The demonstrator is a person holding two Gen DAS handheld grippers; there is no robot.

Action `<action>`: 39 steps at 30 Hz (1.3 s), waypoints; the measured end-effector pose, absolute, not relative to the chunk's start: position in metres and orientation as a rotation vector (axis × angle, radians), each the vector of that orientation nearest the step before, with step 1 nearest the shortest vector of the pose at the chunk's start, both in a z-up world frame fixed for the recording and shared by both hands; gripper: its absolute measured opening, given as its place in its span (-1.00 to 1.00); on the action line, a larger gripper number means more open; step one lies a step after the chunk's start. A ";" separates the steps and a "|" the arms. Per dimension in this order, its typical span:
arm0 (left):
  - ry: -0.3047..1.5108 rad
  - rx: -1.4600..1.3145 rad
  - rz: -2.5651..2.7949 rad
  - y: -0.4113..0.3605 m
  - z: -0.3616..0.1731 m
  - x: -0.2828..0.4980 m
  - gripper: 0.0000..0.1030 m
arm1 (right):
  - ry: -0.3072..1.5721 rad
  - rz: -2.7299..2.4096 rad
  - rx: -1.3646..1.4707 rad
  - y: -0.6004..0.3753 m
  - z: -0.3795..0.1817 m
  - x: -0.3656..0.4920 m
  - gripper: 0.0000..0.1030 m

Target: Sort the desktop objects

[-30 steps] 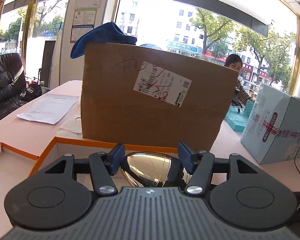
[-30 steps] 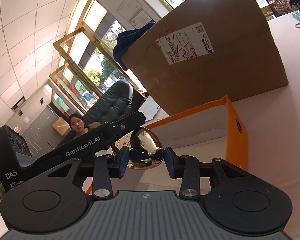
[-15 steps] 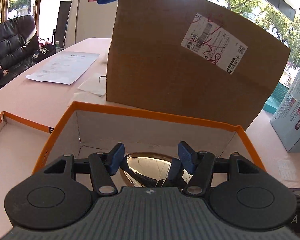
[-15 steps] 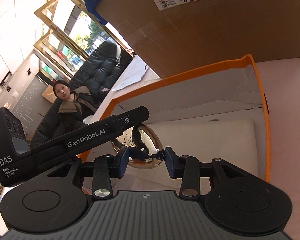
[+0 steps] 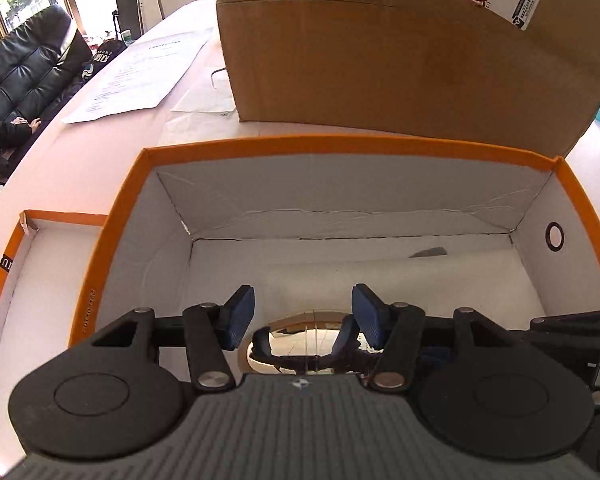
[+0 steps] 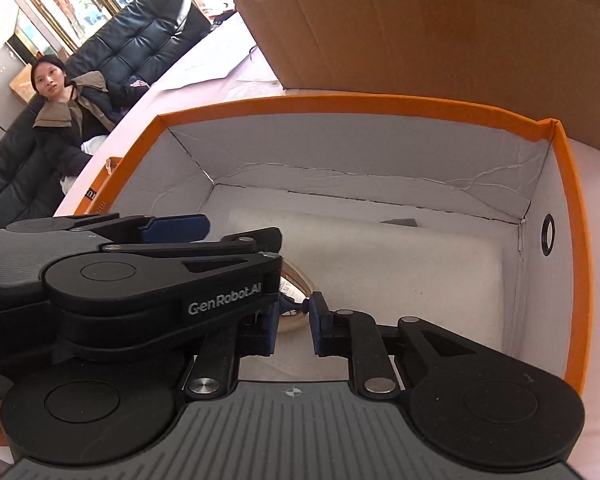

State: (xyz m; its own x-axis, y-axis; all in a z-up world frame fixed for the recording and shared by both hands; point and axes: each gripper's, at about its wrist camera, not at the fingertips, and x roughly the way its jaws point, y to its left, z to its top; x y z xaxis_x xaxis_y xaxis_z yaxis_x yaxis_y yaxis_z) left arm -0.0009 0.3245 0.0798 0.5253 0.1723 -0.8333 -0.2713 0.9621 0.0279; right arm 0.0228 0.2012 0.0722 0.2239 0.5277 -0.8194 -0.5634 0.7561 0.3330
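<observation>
The open box [image 5: 340,148] stands on the table [image 5: 80,168], with its lid [image 5: 4,280] just beside it on the left. Directly behind it stands the cardboard carton [image 5: 400,60]. Left of the carton, papers [image 5: 140,76] lie on the table. A foam pad [image 5: 440,288] lies inside the box, and the bowl [image 5: 304,328] sits at its near end.

Right gripper [image 6: 294,322] inside the orange box [image 6: 568,216], low over the white foam pad [image 6: 400,252] on its floor — blue pads closed on a shiny gold object [image 6: 294,284], mostly hidden. Left gripper [image 6: 172,228] crosses in from the box's left wall, overlapping that object; its grip cannot be judged. Brown carton [image 6: 420,32] stands just beyond the far rim. Person seated on black sofa [image 6: 140,40], upper left.
</observation>
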 end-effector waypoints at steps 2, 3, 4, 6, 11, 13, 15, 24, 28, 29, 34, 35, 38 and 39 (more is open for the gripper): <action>0.978 -0.121 0.275 0.330 0.082 -0.005 0.01 | 1.116 0.751 -0.046 0.200 0.071 0.024 -0.70; 0.977 -0.126 0.278 0.332 0.083 -0.007 0.02 | 1.117 0.746 -0.049 0.201 0.070 0.027 -0.70; 0.975 -0.130 0.280 0.334 0.085 -0.008 0.02 | 1.118 0.740 -0.051 0.201 0.069 0.028 -0.70; 0.973 -0.131 0.284 0.336 0.086 -0.012 0.03 | 1.122 0.728 -0.056 0.203 0.068 0.030 -0.70; 0.949 -0.123 0.296 0.333 0.090 -0.020 0.04 | 1.141 0.673 -0.062 0.206 0.062 0.036 -0.78; 0.915 -0.118 0.307 0.333 0.096 -0.025 0.08 | 1.122 0.664 -0.030 0.203 0.063 0.037 -0.77; 0.860 -0.088 0.309 0.331 0.105 -0.033 0.28 | 1.057 0.667 -0.013 0.196 0.071 0.033 -0.76; 0.573 -0.012 0.375 0.354 0.154 -0.105 1.00 | 0.693 0.631 0.157 0.104 0.122 0.012 0.64; 0.619 -0.021 0.407 0.373 0.149 -0.103 1.00 | 0.704 0.541 0.110 0.082 0.122 0.019 0.64; 0.636 -0.030 0.404 0.375 0.144 -0.101 1.00 | 0.725 0.529 0.093 0.080 0.119 0.021 0.61; 0.736 -0.050 0.403 0.375 0.120 -0.090 1.00 | 0.805 0.517 0.109 0.074 0.105 0.025 0.36; 0.754 -0.046 0.420 0.375 0.116 -0.087 1.00 | 0.813 0.514 0.109 0.074 0.102 0.024 0.33; 0.788 -0.042 0.439 0.375 0.107 -0.084 1.00 | 0.829 0.501 0.095 0.080 0.096 0.021 0.10; 0.794 -0.044 0.433 0.376 0.104 -0.084 1.00 | 0.834 0.498 0.096 0.082 0.094 0.021 0.08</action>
